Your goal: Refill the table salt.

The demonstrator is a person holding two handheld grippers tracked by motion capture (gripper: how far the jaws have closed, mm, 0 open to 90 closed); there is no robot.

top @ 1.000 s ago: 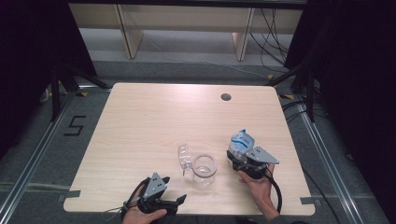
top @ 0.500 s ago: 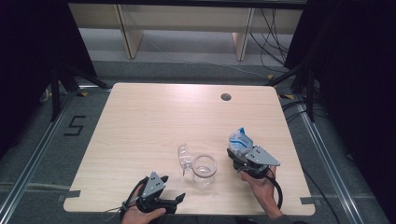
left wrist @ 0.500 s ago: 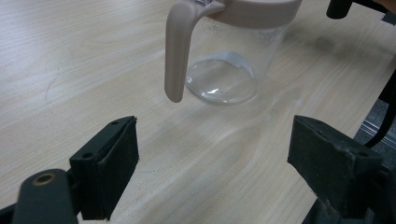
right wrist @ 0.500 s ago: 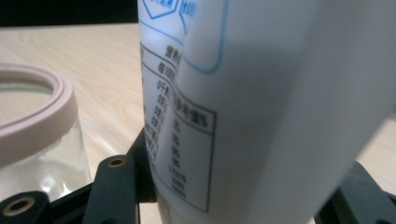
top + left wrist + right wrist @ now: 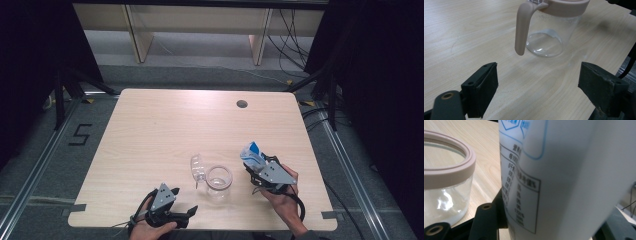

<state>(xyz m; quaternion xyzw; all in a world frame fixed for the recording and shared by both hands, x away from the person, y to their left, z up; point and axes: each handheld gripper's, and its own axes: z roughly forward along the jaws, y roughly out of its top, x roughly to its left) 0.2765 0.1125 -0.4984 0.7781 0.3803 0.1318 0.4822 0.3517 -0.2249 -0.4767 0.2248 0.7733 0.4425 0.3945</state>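
In my right gripper (image 5: 253,167) I hold a white soft pouch with blue print and a table of small black text (image 5: 251,154), my jaws about half open with their pads pressed on its sides. The pouch stands roughly upright, off the pale wooden table (image 5: 165,125), just at three o'clock of the clear glass jug with a beige rim and handle (image 5: 219,179). In the right gripper view the pouch (image 5: 554,177) looms close, with the jug's rim (image 5: 447,167) at nine o'clock of it.

My left gripper (image 5: 186,214) rests near the table's front edge, at about seven o'clock of the jug, jaws wide apart and holding nothing; in the left gripper view the jug's handle (image 5: 521,30) hangs between them but well ahead. A clear plastic lid piece (image 5: 198,167) lies just at ten o'clock of the jug.

I judge the pouring not begun: the jug looks empty, the pouch is picked up and brought beside it. Left to do: tip the pouch over the rim, perhaps steadying the handle first
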